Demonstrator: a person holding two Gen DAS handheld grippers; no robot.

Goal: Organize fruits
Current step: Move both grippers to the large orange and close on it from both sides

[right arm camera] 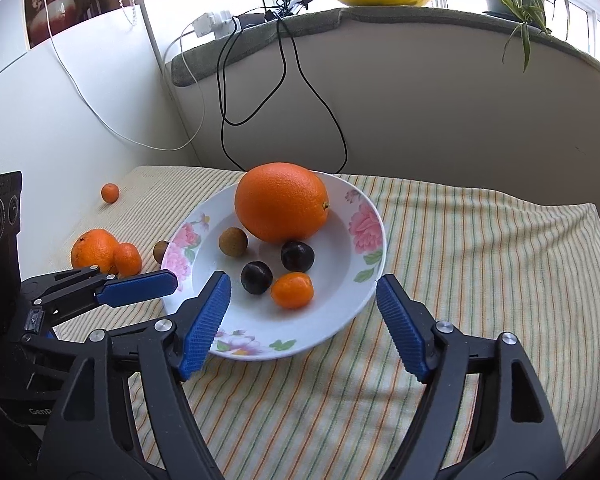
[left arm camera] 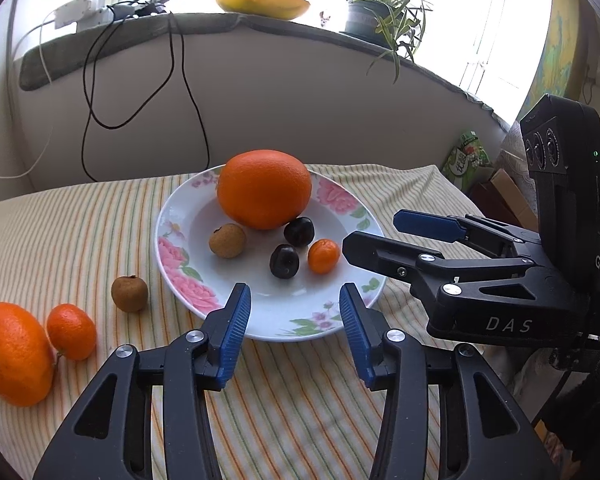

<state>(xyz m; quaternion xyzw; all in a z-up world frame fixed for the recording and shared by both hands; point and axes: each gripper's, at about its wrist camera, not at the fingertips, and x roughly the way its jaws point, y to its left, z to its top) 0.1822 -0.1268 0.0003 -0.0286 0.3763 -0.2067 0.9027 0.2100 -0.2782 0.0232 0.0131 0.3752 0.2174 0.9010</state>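
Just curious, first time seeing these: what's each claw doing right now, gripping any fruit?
Left gripper: open, holding nothing, over the near rim of the plate.
Right gripper: open, holding nothing, by the same plate.

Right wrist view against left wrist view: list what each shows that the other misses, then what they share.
Only the right wrist view shows a small orange fruit alone at the far edge of the cloth. Only the left wrist view shows a green packet beyond the table. Both show the flowered plate with the big orange, and both grippers open.
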